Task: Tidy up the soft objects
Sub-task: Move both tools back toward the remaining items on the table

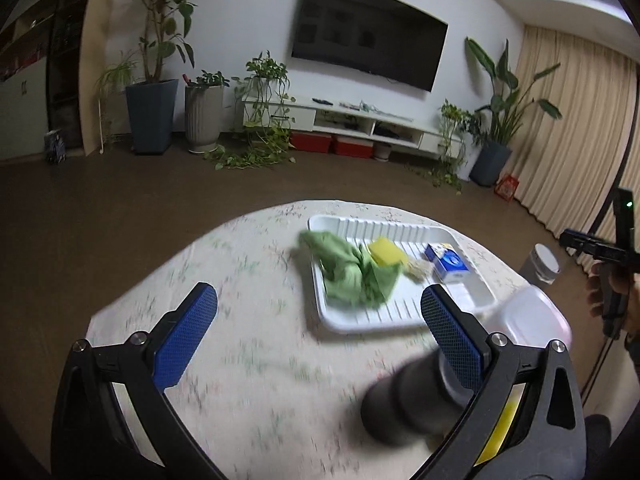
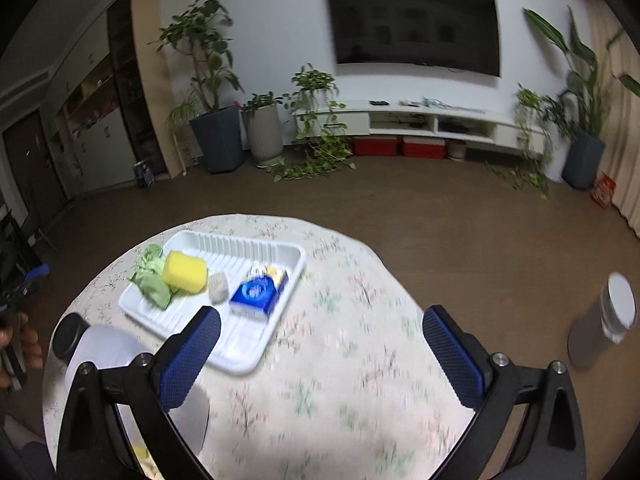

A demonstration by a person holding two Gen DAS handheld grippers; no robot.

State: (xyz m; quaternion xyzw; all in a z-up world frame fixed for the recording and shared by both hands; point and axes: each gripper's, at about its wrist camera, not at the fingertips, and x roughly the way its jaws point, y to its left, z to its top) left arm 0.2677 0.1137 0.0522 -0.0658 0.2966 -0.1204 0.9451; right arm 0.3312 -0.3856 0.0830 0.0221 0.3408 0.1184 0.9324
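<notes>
Cloth (image 2: 154,282), sponge (image 2: 185,272) and tissue pack (image 2: 259,293) already sit in the tray (image 2: 240,360), so little seems left; both grippers (image 1: 320,344) (image 2: 320,356) gape empty

green cloth (image 1: 352,270) crumpled, overhanging tray rim | yellow sponge (image 2: 185,272) beside | pale scrubber (image 2: 218,286)

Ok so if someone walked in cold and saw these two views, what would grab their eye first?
Probably the white tray on the round floral table, holding a bright yellow sponge, a crumpled green cloth spilling over its left rim, and a blue box. Then the big dark television on the far wall, flanked by potted plants.
</notes>
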